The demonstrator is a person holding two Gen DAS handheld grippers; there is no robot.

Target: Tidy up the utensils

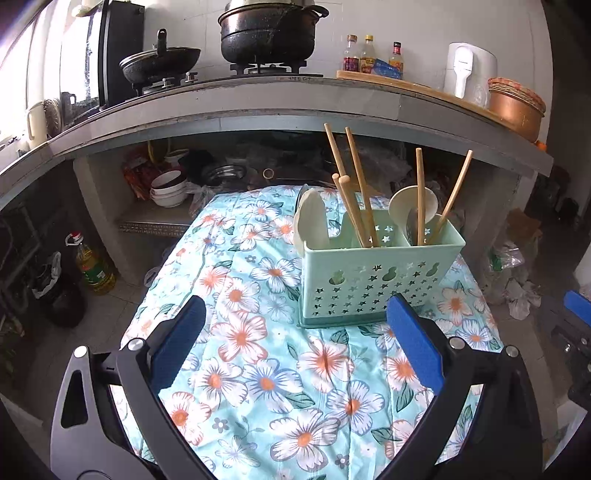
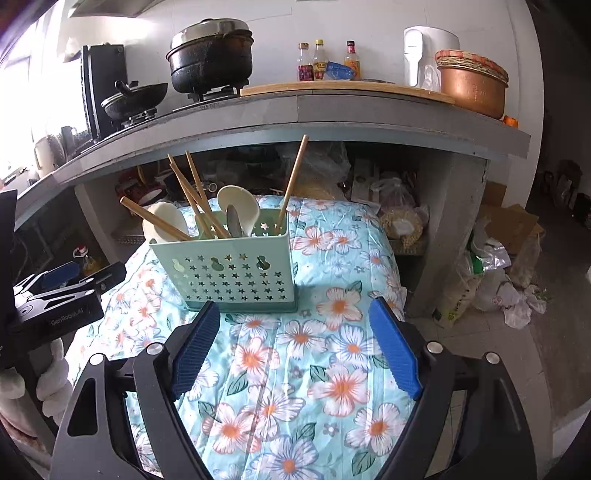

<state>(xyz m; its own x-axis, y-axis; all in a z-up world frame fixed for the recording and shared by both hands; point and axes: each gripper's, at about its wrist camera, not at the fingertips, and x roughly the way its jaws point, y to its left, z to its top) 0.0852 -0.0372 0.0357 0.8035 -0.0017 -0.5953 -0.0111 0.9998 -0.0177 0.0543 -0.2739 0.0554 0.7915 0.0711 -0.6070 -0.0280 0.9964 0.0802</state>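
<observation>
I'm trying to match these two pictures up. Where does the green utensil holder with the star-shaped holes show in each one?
Left wrist view: the green utensil holder stands right of centre on the floral cloth, its base just beyond the right blue pad.
Right wrist view: the holder stands left of centre, just beyond the left blue pad.
Shared landmark: the black pot on the stove behind.

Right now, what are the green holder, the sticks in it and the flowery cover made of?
The utensil caddy looks like matte moulded plastic, given its punched star holes. The chopsticks seem to be plain bamboo or wood: pale tan, unvarnished. The floral cloth is soft fabric, possibly quilted, judging by its creases.
</observation>
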